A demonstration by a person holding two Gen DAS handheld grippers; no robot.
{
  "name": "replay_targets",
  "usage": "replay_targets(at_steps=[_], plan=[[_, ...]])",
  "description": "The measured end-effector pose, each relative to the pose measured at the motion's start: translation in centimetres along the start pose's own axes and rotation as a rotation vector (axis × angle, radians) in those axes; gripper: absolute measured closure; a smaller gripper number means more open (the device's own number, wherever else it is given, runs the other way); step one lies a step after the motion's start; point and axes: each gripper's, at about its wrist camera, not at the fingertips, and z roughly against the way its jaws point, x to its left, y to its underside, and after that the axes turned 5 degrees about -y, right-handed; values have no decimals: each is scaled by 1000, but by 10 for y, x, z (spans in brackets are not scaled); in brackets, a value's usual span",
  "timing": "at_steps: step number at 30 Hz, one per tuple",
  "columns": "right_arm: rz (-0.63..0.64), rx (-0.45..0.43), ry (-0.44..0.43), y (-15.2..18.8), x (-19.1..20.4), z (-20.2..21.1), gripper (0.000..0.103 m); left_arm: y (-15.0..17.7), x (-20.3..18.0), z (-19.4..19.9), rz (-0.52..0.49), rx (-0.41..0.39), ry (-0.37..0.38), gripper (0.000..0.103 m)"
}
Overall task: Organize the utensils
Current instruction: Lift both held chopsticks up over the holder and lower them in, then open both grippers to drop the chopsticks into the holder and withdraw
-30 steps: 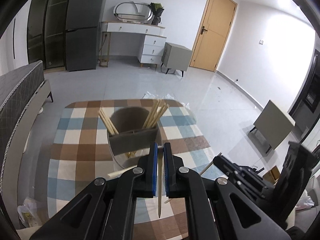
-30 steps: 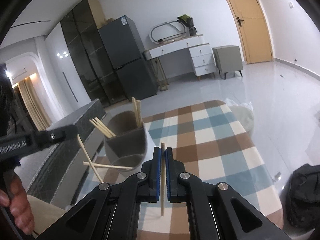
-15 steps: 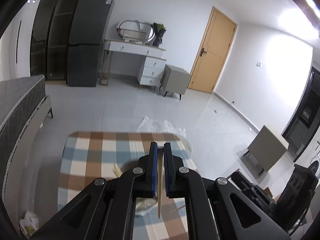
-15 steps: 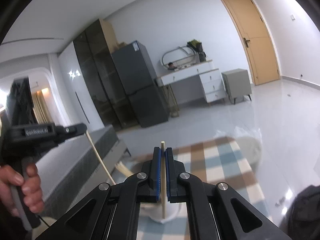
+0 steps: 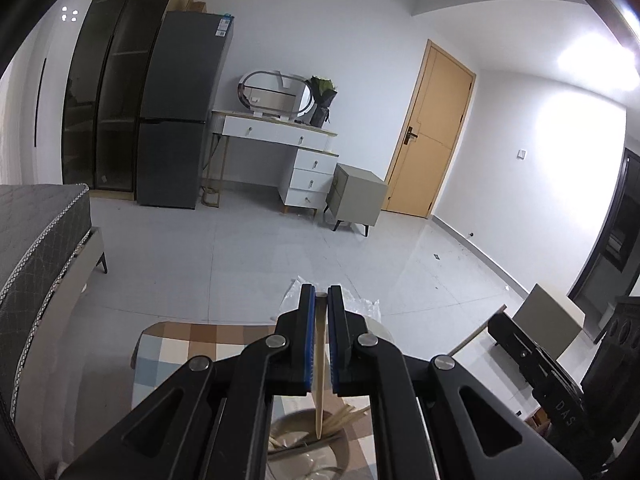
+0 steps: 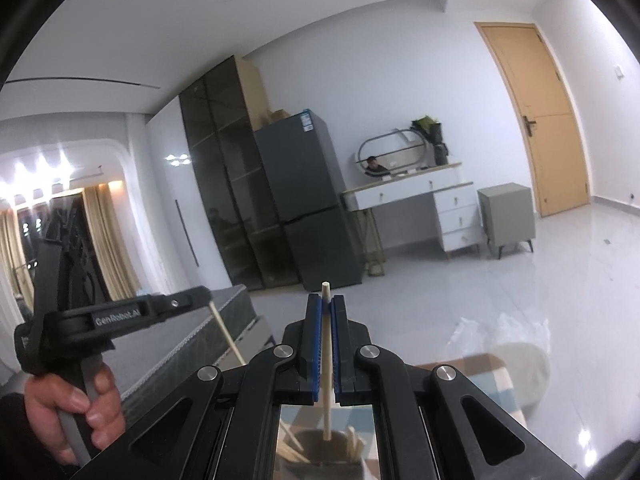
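Most of the utensil holder (image 5: 308, 446) is hidden: from the left wrist only part of its rim and pale inside shows in the gap between the gripper's arms, and from the right wrist only its dark upper edge, cut off by the frame bottom. How many chopsticks stand in it cannot be counted; a few pale tips (image 5: 344, 420) lean at its rim. The bench (image 5: 180, 348) below, under a checked cloth of blue, brown and cream, is largely covered by the gripper bodies.

The left gripper (image 5: 321, 298) is clamped on a single chopstick (image 5: 319, 380): pale wood, tapering, its blunt end flush between the blue pads and its thin tip pointing down over the holder's mouth. The right gripper (image 6: 326, 304) is likewise closed on another chopstick (image 6: 327, 360), a straight light stick whose top pokes a little past the fingertips while its lower end hangs above the holder.

In the right wrist view, to the left of that gripper, a hand (image 6: 68, 412) grasps the left tool's handle; its chopstick slants down behind the black arm, lower part hidden.
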Motion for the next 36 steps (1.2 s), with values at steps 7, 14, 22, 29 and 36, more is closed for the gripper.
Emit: replay_targets(at_steps=[7,14,22,29,36], plan=[[15,67,-22,27,-4,-34,99,16,21,-35,10,51,-1,101],[9,140,-18,53,-12,-50,99,28,26,-49,24,87,24,101],[50,196,-22,71,-9,-56,99,29,23,-52,12,122,47,101],[70,246,-23,83,-3,-57,99,31,21,-48,1,152,67,101],[55,290,-27,95,-4,-56,97,43,17,-44,-23,215,105,102]])
